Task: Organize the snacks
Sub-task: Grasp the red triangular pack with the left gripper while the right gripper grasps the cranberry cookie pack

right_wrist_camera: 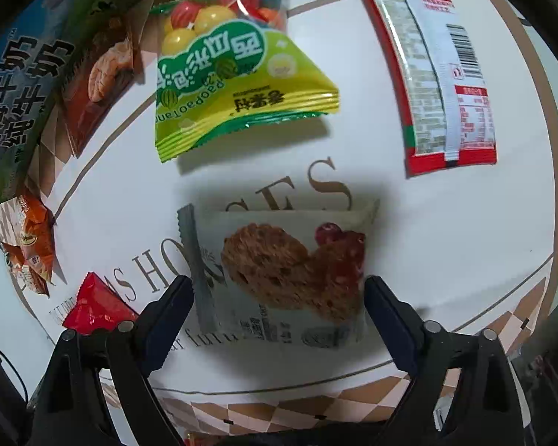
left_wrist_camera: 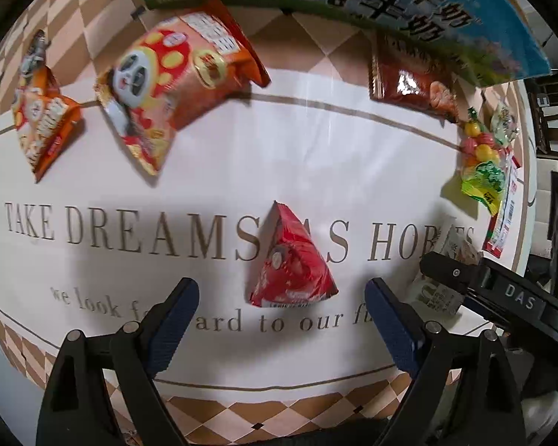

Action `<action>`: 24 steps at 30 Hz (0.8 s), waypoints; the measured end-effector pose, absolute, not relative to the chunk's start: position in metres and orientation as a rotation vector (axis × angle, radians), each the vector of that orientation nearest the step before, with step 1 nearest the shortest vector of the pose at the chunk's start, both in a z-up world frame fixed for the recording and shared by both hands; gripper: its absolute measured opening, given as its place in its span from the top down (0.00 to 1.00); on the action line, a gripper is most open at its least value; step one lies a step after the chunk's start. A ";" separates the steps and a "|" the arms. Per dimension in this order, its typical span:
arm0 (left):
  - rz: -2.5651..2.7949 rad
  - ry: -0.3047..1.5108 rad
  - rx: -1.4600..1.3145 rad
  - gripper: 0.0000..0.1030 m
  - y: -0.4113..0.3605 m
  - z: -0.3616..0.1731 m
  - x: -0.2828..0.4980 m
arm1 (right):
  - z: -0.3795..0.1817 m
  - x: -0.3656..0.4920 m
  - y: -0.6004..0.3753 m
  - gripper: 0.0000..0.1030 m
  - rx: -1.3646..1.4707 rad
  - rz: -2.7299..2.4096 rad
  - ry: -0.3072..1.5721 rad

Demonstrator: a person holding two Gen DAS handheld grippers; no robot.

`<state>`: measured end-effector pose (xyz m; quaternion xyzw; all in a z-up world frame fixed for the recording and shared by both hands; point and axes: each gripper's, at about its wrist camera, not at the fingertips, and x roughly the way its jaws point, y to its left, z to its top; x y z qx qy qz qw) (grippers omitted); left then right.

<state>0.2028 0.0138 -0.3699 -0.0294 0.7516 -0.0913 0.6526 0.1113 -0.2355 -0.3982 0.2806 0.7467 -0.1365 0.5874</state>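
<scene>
My left gripper (left_wrist_camera: 281,291) is open above the table, with a red triangular snack packet (left_wrist_camera: 292,260) lying between and just beyond its fingertips. My right gripper (right_wrist_camera: 277,290) is open around a white cookie packet (right_wrist_camera: 279,271); both pads stand at the packet's sides, and I cannot tell if they touch it. The right gripper also shows at the right of the left wrist view (left_wrist_camera: 494,290), over the cookie packet (left_wrist_camera: 439,290). The red packet shows at lower left in the right wrist view (right_wrist_camera: 96,308).
On the printed tablecloth (left_wrist_camera: 241,156) lie a panda snack bag (left_wrist_camera: 175,81), an orange bag (left_wrist_camera: 42,122), a brown bag (left_wrist_camera: 409,78), a green candy bag (right_wrist_camera: 238,74) and a red-white sachet (right_wrist_camera: 439,70). A milk carton box (left_wrist_camera: 390,7) stands at the back.
</scene>
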 end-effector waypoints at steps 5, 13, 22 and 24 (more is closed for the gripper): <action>-0.214 1.724 -0.034 0.11 0.000 -0.385 0.202 | -0.400 0.113 -0.232 0.07 0.638 -0.335 1.762; -0.193 1.677 0.063 0.42 -0.020 -0.394 0.195 | -0.404 0.122 -0.222 0.08 0.608 -0.348 1.769; -0.174 1.631 0.101 0.64 -0.030 -0.388 0.194 | -0.399 0.130 -0.186 0.20 0.451 -0.330 1.747; -0.171 1.623 0.111 0.65 -0.029 -0.388 0.193 | -0.397 0.129 -0.183 0.23 0.446 -0.322 1.743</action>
